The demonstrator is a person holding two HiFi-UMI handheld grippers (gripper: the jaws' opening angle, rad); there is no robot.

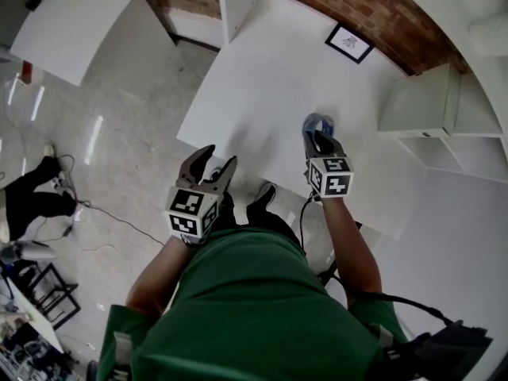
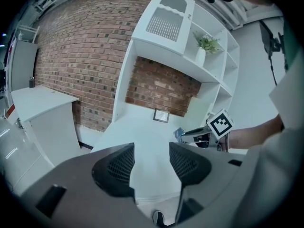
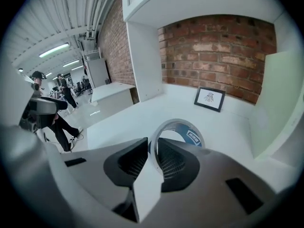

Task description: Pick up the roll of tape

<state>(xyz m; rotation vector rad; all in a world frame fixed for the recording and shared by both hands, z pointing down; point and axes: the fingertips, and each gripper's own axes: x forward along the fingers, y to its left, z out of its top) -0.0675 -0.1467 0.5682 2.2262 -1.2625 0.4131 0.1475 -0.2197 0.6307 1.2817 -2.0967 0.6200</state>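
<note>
the right gripper (image 1: 317,138) is closed on the roll of tape (image 1: 317,122), out over the near right part of the white table (image 1: 254,78). in the right gripper view the 2 jaws of the right gripper (image 3: 153,158) pinch 1 wall of the roll of tape (image 3: 192,136). the ring stands upright and rises above the pads, with its blue inner face and a small label showing. its lower part is hidden behind the jaws. from the left gripper view the roll of tape (image 2: 179,133) sits at the tip of the right gripper (image 2: 186,134) and looks clear of the table top.

the left gripper (image 1: 220,158) is held at the table's near edge, well apart from the tape. in its own view the left gripper (image 2: 151,163) has its jaws spread, and only the bare table and a shoe below show between them.

a small framed picture (image 1: 349,43) leans at the back of the table against the brick wall (image 3: 218,46). white shelves (image 1: 429,105) stand to the right, and a potted plant (image 2: 207,44) sits on an upper shelf. the person wears a green shirt (image 1: 254,308). another person's dark legs (image 1: 32,197) show on the floor at far left.
</note>
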